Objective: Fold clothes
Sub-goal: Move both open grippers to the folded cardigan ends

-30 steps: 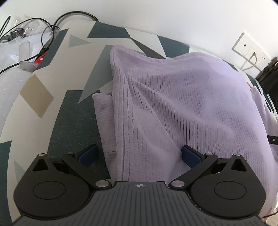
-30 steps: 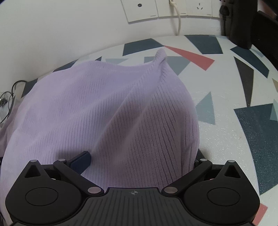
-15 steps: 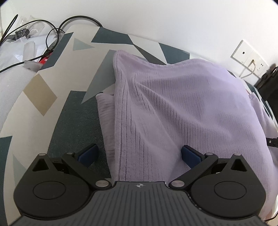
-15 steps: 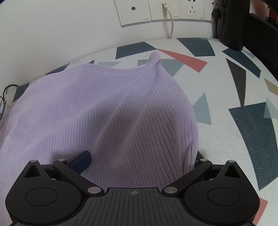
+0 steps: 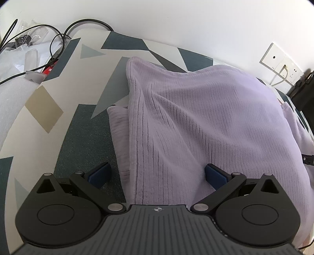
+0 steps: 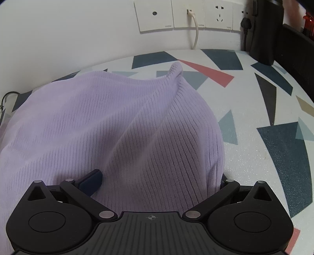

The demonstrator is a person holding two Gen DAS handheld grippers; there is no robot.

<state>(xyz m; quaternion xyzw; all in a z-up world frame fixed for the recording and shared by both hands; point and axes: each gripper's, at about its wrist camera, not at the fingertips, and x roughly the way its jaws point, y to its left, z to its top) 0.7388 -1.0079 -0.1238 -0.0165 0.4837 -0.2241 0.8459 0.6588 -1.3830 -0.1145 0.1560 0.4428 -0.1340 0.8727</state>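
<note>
On the patterned counter (image 5: pixel 45 109), the lilac garment (image 5: pixel 206 117) is lying half folded; each hand-held gripper, left (image 5: pixel 157 174) and right (image 6: pixel 157 176), is gaping unclenched around its near hem, risking a slipped, uneven fold.

My table (image 6: pixel 255 137) wears a cloth of coloured triangles; behind it a white wall (image 6: pixel 68 39) carries sockets (image 6: pixel 188 15) (one plugged), and cables (image 5: pixel 58 37) trail at left.
</note>
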